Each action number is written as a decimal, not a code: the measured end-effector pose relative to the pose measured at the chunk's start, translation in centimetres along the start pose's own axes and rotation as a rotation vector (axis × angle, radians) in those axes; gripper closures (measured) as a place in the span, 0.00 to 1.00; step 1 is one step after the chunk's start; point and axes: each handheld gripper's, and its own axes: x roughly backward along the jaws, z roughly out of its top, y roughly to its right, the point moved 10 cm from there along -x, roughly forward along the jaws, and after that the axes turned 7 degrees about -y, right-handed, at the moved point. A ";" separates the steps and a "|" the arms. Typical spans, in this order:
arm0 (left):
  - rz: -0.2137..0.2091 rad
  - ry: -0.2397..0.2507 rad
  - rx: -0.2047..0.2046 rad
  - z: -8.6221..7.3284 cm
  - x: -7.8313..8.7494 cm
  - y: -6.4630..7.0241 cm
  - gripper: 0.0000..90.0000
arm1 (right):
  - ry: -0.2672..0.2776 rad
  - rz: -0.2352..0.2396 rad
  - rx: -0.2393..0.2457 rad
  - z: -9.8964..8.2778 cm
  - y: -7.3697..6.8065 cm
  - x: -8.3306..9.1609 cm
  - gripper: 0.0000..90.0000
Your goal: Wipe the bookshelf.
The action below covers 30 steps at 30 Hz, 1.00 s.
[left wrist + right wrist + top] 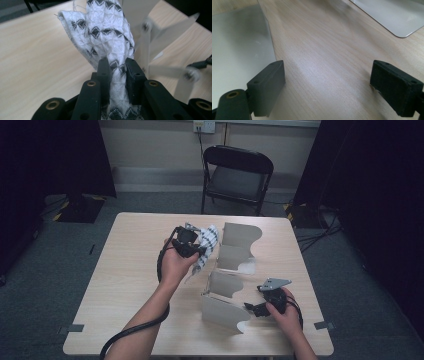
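Seen from above, a pale wood-grain square table [125, 285] stands on grey carpet, with a black folding metal chair [237, 175] drawn up at its far side. Across the middle of the table stands a grey hinged folding board made of flat panels [235, 247], its sections angled upright in a zigzag from the far centre toward the near right; the nearest grey panel [222, 314] stands just beside the right gripper. A person's two forearms come in from the near edge. The left hand [172, 267] holds the left gripper [197, 249] raised above the table's centre, just left of the board's far panels. Its black jaws are clamped tight on a white knitted cloth with black diamond pattern [107, 37], which is bunched between the pads and hangs clear of the tabletop, touching nothing else that can be made out; in the left gripper view the board's panels look blurred beyond it. The right hand [285, 312] rests near the table's right front corner with the right gripper [248, 309] pointing left toward the nearest panel. Its jaws stand wide apart with bare table between them, one pad [268, 85] close against the panel's edge, whether touching it cannot be told.
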 end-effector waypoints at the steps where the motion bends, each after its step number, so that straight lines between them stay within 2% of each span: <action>1: -0.001 0.008 -0.001 0.4 0.1 0.2 0.84 | 0.000 0.000 0.000 0.0 0.0 0.0 0.13; 4: -0.007 0.019 -0.027 1.5 0.2 0.8 0.84 | 0.000 0.000 -0.001 0.0 0.0 0.0 0.13; 7: -0.003 0.003 -0.048 1.8 -0.3 1.3 0.84 | 0.000 -0.001 0.001 0.0 0.0 0.0 0.13; 10: -0.002 0.001 -0.043 1.7 -0.7 1.2 0.84 | 0.000 -0.001 0.001 0.0 0.0 0.0 0.13; 16: -0.010 -0.020 -0.021 0.5 -1.8 0.8 0.84 | 0.000 0.000 -0.001 0.0 0.0 0.0 0.13; 23: -0.017 -0.056 -0.018 -1.4 -3.3 0.8 0.84 | 0.000 -0.001 0.000 0.0 0.0 0.0 0.13; 30: -0.027 -0.094 0.001 -3.4 -5.5 0.6 0.84 | 0.001 -0.001 0.002 0.0 0.0 0.0 0.13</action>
